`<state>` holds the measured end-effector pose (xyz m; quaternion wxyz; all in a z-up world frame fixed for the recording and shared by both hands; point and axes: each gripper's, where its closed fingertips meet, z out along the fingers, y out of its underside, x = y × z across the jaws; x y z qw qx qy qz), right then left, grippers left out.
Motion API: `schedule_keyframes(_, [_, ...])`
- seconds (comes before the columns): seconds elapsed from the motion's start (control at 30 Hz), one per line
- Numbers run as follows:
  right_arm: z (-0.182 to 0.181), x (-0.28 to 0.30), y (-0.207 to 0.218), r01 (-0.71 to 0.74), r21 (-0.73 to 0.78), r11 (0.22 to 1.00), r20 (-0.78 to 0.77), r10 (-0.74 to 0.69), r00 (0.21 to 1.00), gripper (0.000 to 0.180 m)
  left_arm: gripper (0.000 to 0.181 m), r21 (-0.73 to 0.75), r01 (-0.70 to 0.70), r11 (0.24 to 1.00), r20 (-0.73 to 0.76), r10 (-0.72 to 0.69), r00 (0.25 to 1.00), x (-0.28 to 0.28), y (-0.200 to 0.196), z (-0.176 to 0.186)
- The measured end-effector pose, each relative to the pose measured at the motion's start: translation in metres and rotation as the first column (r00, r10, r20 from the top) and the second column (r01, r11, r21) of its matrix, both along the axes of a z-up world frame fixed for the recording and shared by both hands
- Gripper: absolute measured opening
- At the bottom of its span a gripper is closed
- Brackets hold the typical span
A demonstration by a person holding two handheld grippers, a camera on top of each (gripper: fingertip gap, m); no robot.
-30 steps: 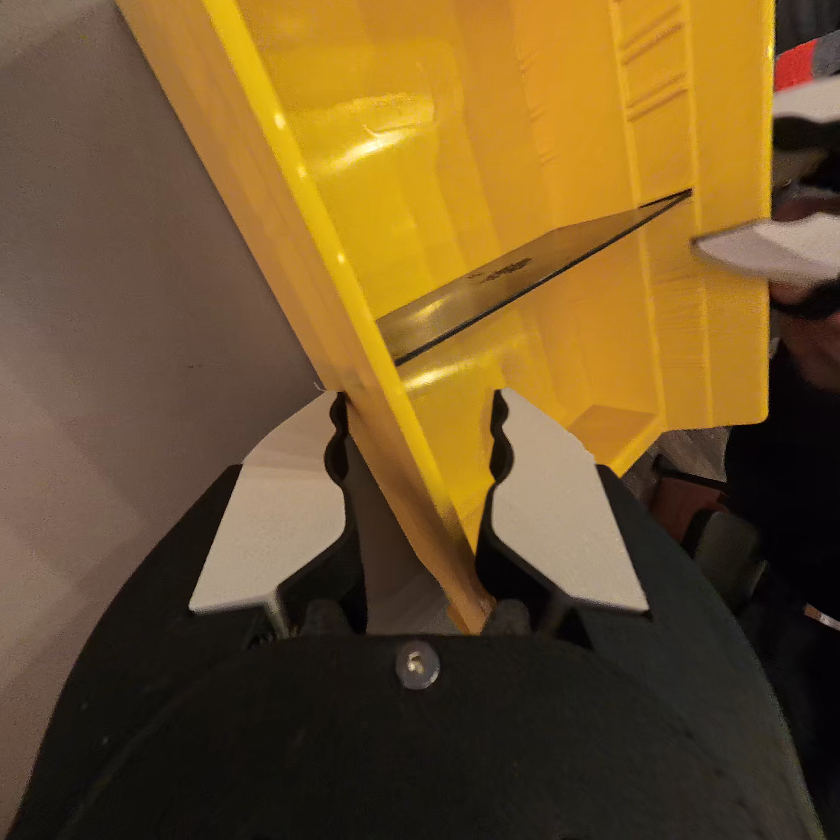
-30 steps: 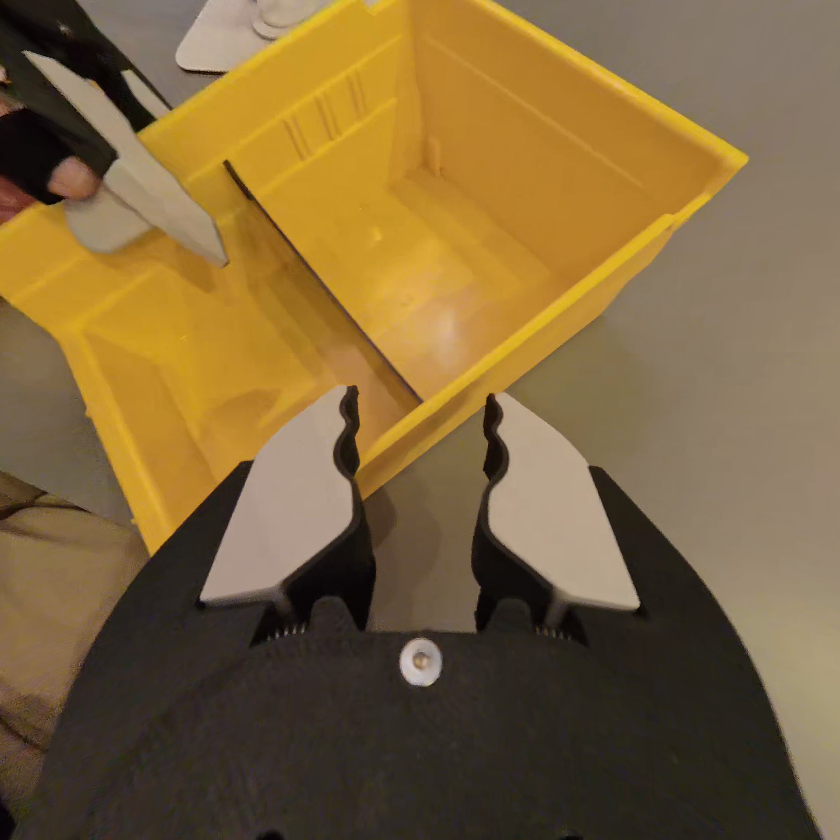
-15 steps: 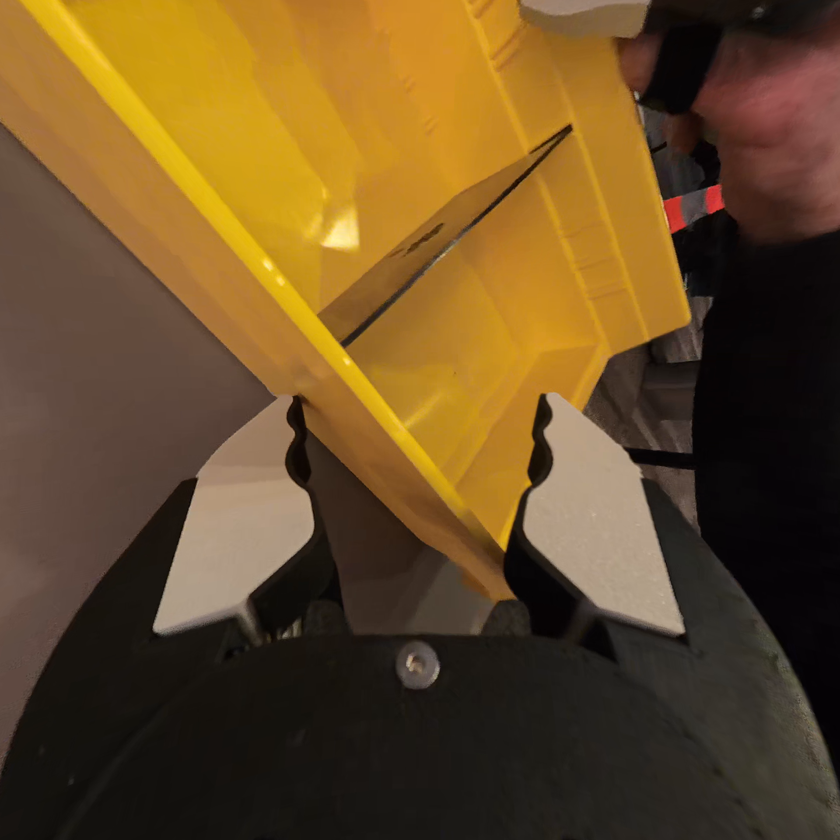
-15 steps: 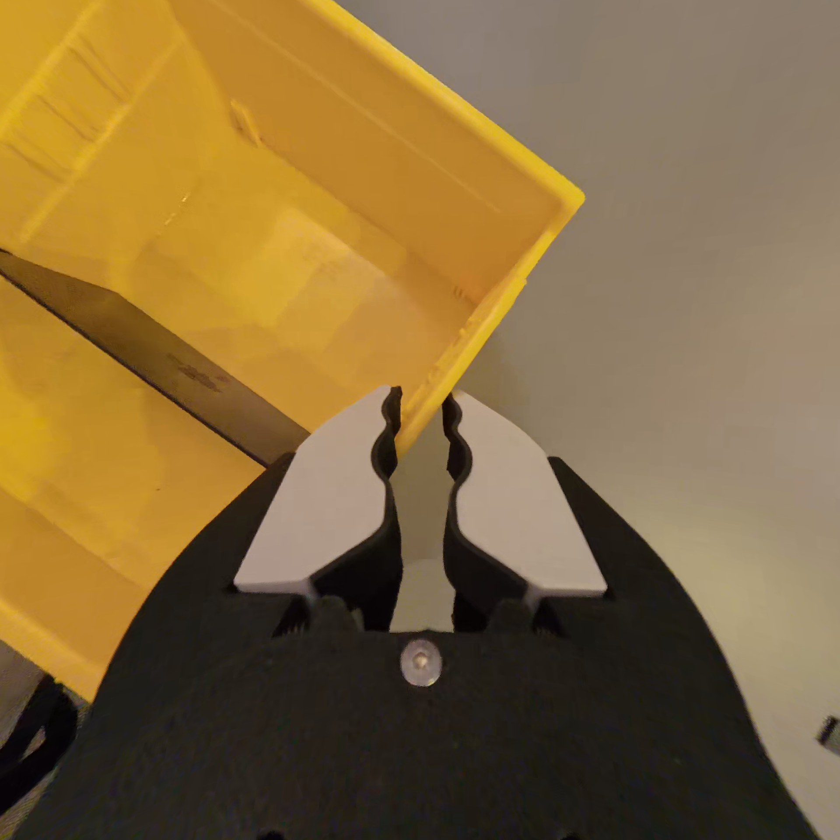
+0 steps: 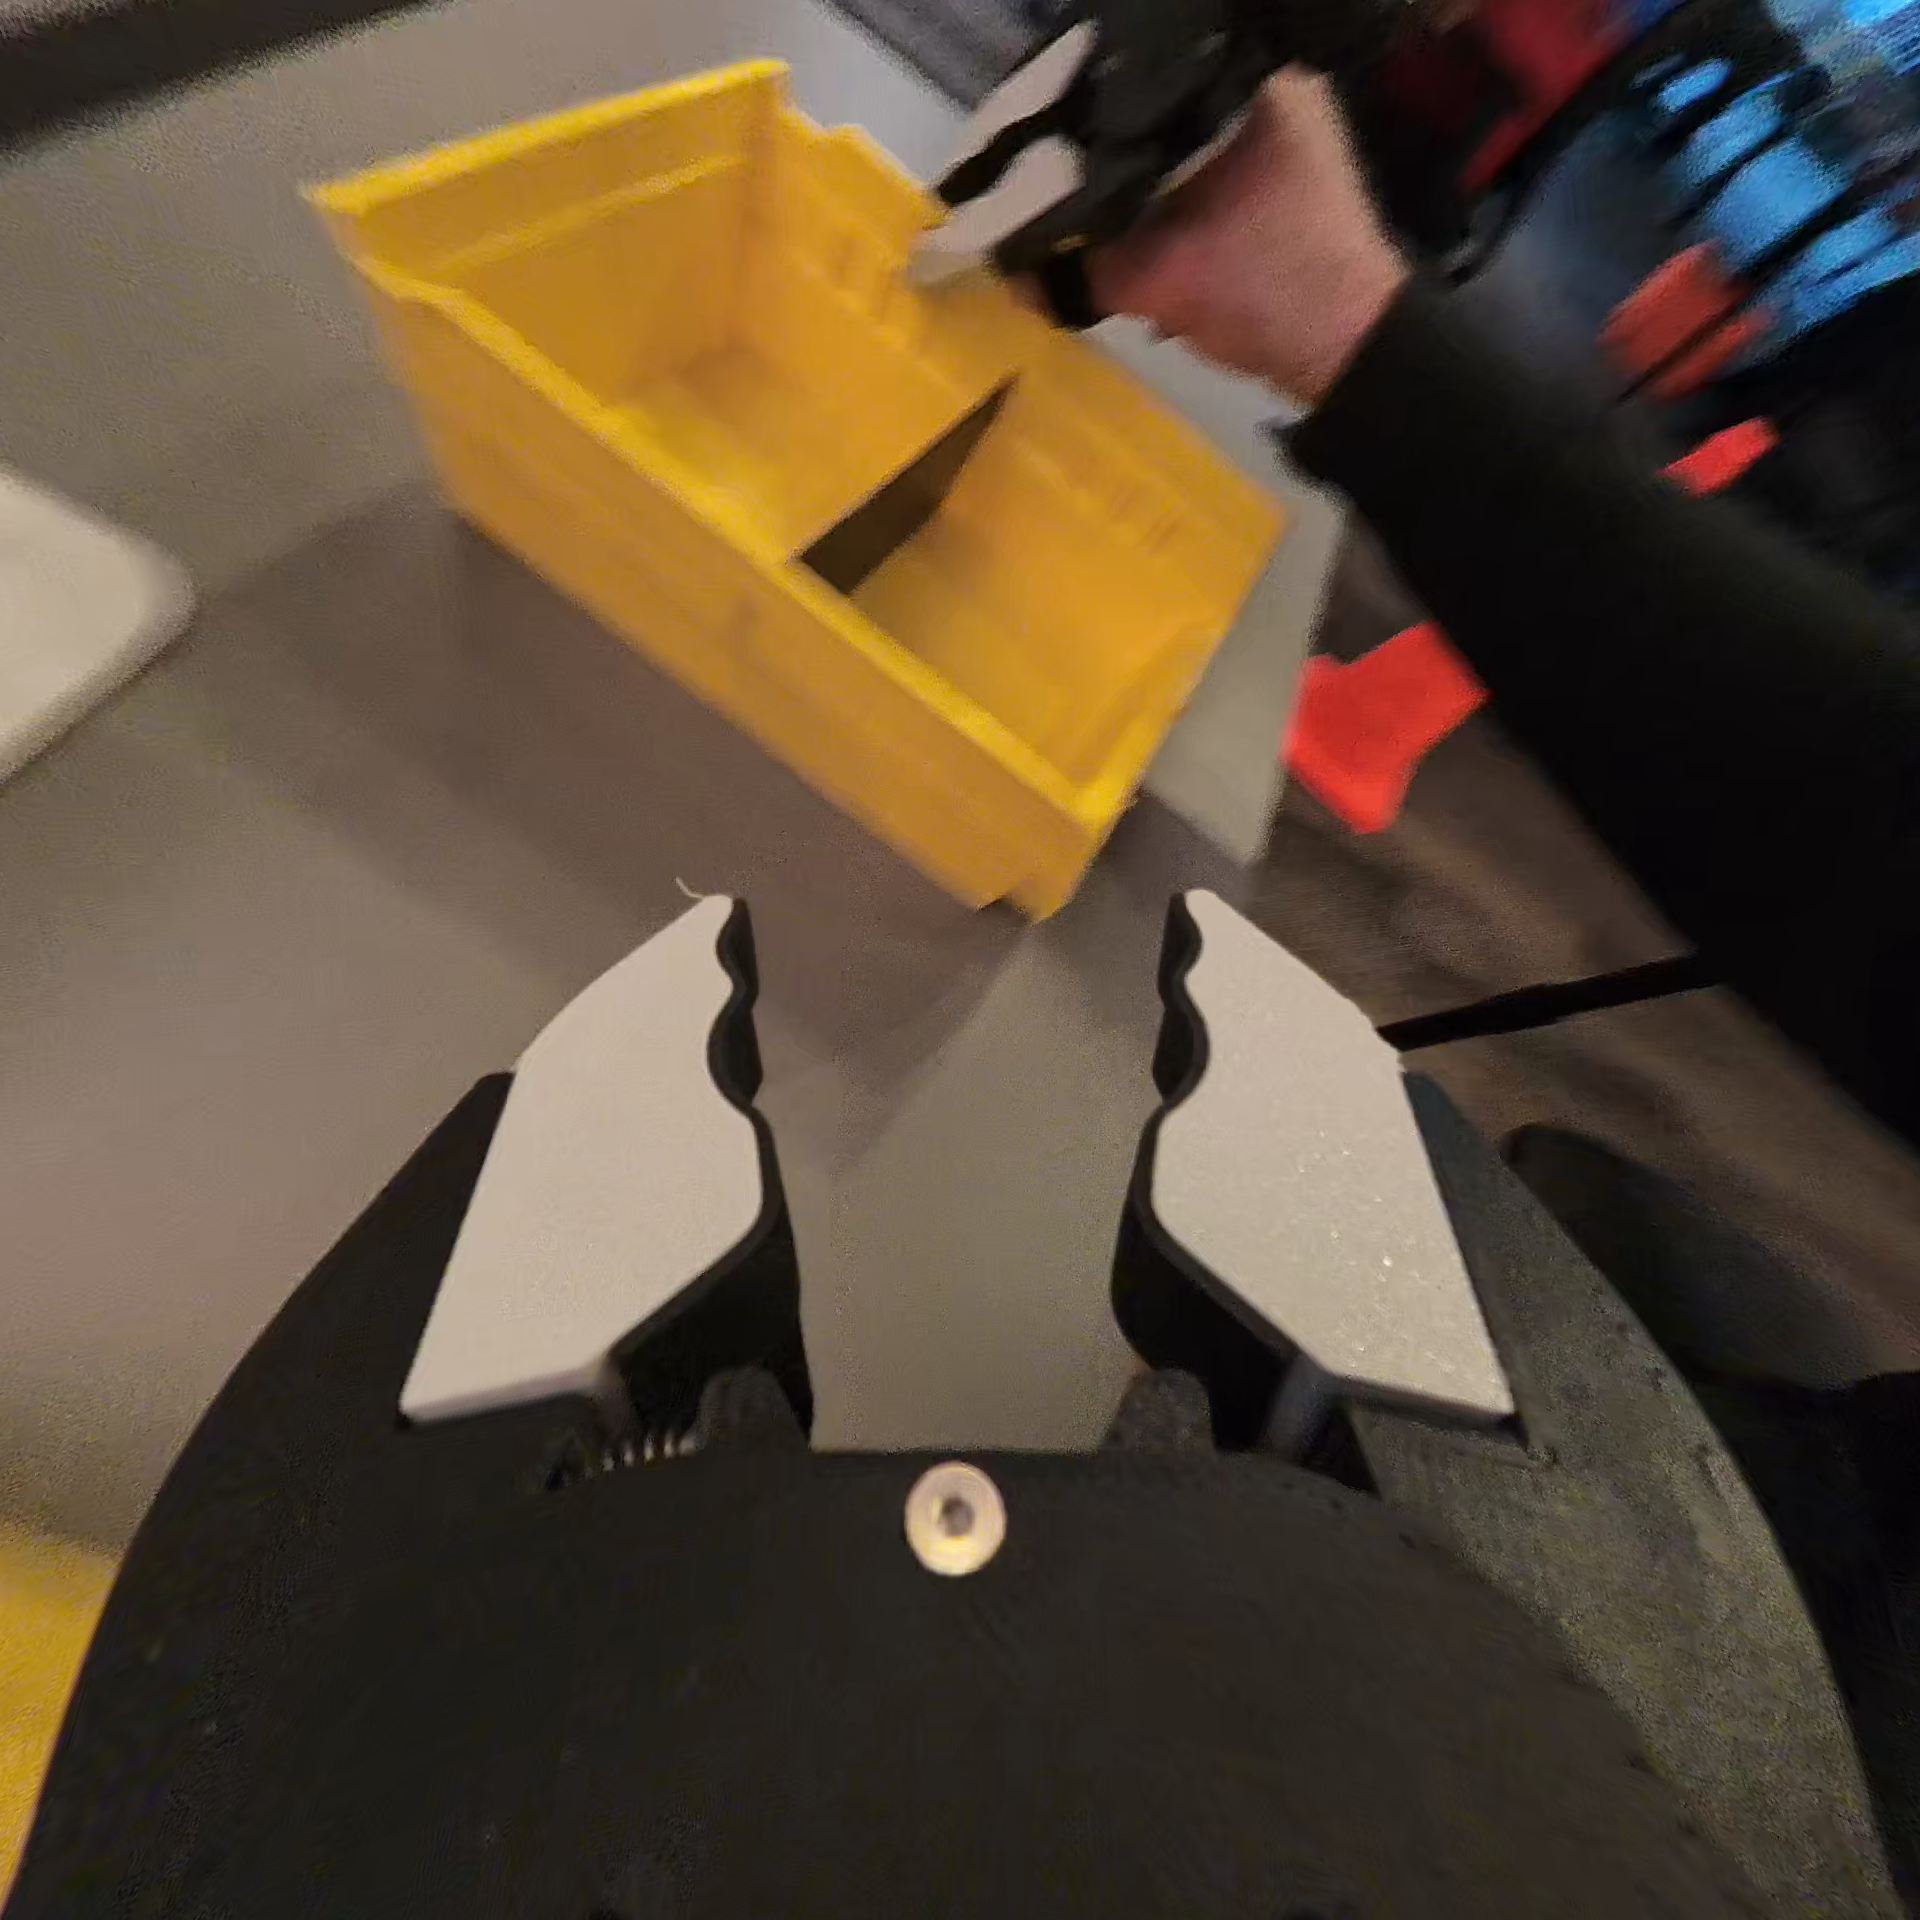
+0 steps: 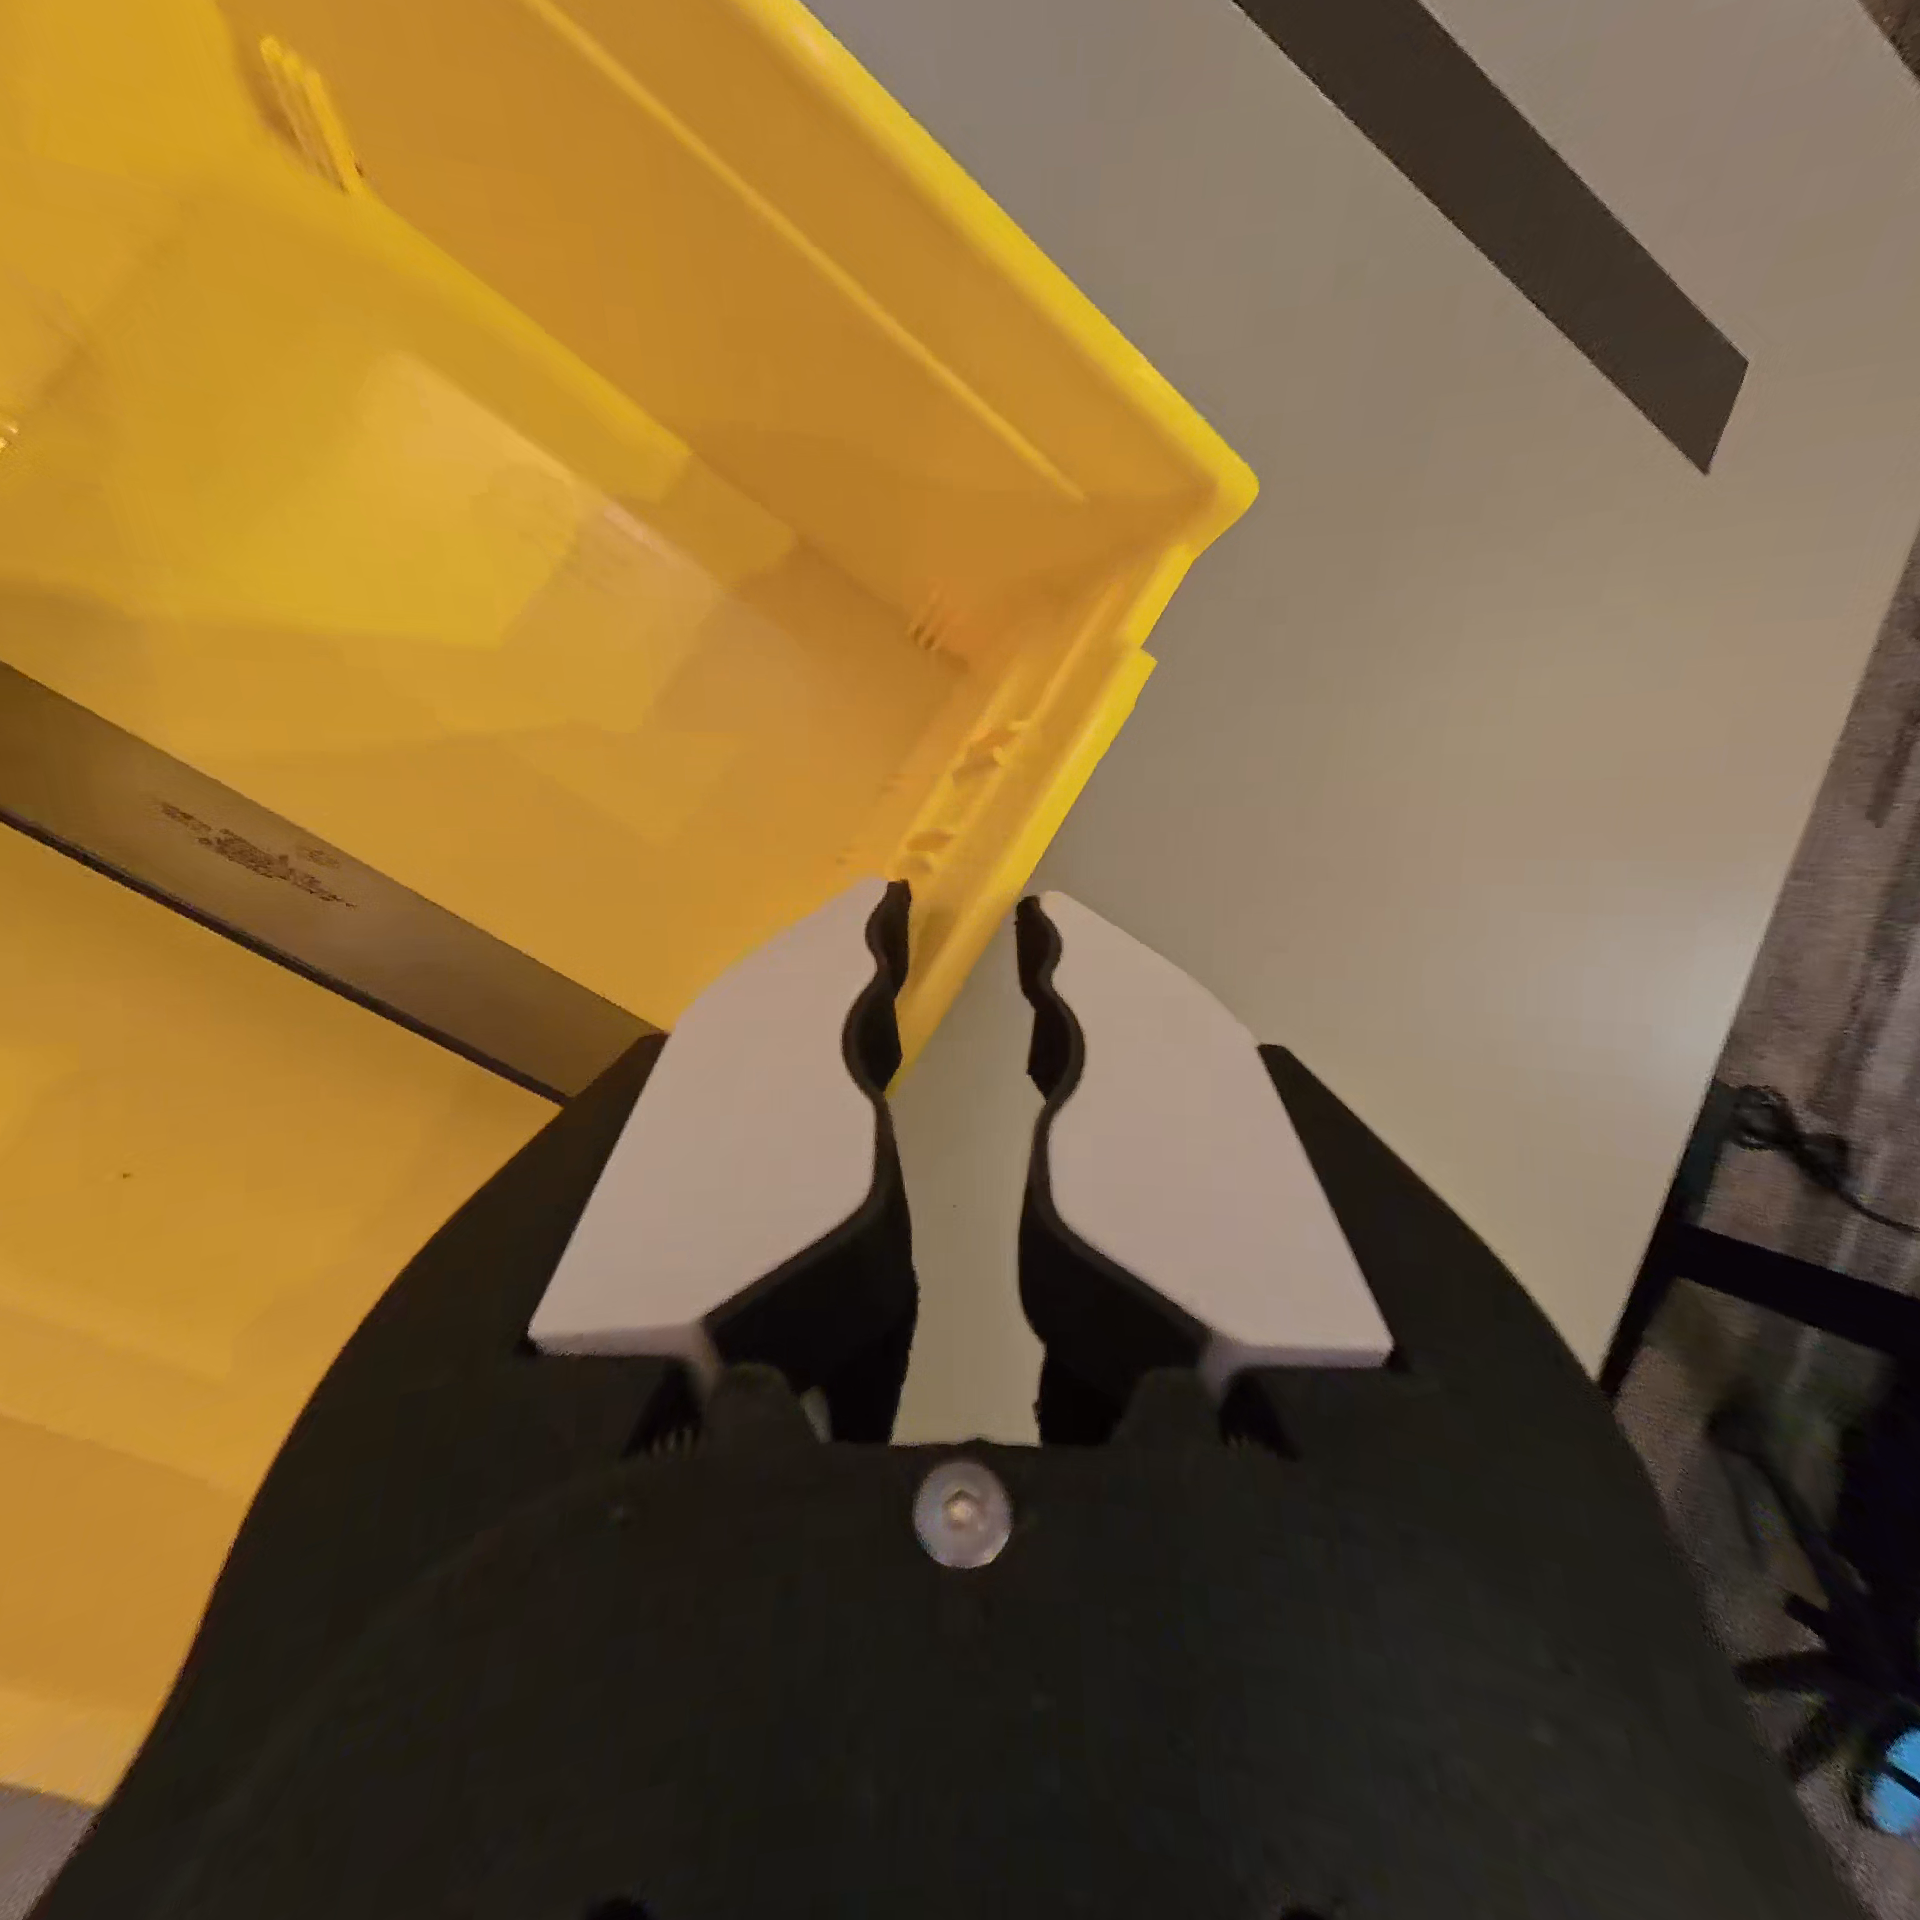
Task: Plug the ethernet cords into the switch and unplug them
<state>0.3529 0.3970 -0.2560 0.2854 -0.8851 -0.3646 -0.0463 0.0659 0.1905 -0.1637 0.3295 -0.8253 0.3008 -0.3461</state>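
Note:
No ethernet cord or switch shows in either view. A yellow bin (image 5: 831,499) with a black divider (image 5: 904,509) sits tilted near the table's right edge. My left gripper (image 5: 956,914) is open and empty, a short way back from the bin's near corner. My right gripper (image 6: 961,894) is shut on the bin's rim (image 6: 1049,790), one finger inside the wall and one outside. It also shows in the left wrist view (image 5: 997,177), with a hand (image 5: 1226,281) behind it. The divider also shows in the right wrist view (image 6: 312,883); both bin compartments look empty.
The grey table (image 6: 1455,727) carries a dark strip (image 6: 1507,208) at the far side. A white flat object (image 5: 73,623) lies at the left. Past the table's right edge are a red object (image 5: 1371,727), a black cable (image 5: 1538,1003) and floor cables (image 6: 1787,1143).
My left gripper has let go of the bin's wall, opened wide and pulled back. My right gripper has closed on the opposite rim and the bin has swung with it.

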Motion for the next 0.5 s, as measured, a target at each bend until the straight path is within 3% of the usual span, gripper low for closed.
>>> schedule_keyframes(0.13, [0.015, -0.001, -0.013, 0.004, 0.032, 0.999, 0.013, -0.005, 1.000, 0.045, 0.077, 0.086, -0.207, 0.975, -0.207, 0.220, 0.953, -0.139, 0.001, 0.002])
schedule_keyframes(0.3, [0.009, -0.001, -0.085, 0.069, -0.173, 0.982, -0.013, -0.072, 0.997, 0.072, 0.080, 0.093, -0.504, 0.859, -0.440, 0.489, 0.753, -0.320, -0.023, -0.044])
schedule_keyframes(0.4, [0.002, 0.004, -0.113, 0.085, -0.202, 0.976, 0.005, -0.086, 0.996, 0.058, 0.081, -0.003, -0.575, 0.818, -0.489, 0.500, 0.715, -0.368, -0.053, -0.083])
schedule_keyframes(0.47, [-0.011, 0.002, -0.128, 0.064, -0.260, 0.963, 0.004, -0.065, 0.998, 0.048, 0.072, -0.054, -0.573, 0.818, -0.455, 0.490, 0.743, -0.369, -0.066, -0.099])
schedule_keyframes(0.5, [-0.013, 0.003, -0.129, 0.069, -0.251, 0.966, 0.010, -0.068, 0.998, 0.044, 0.079, -0.069, -0.566, 0.822, -0.479, 0.470, 0.741, -0.370, -0.072, -0.108])
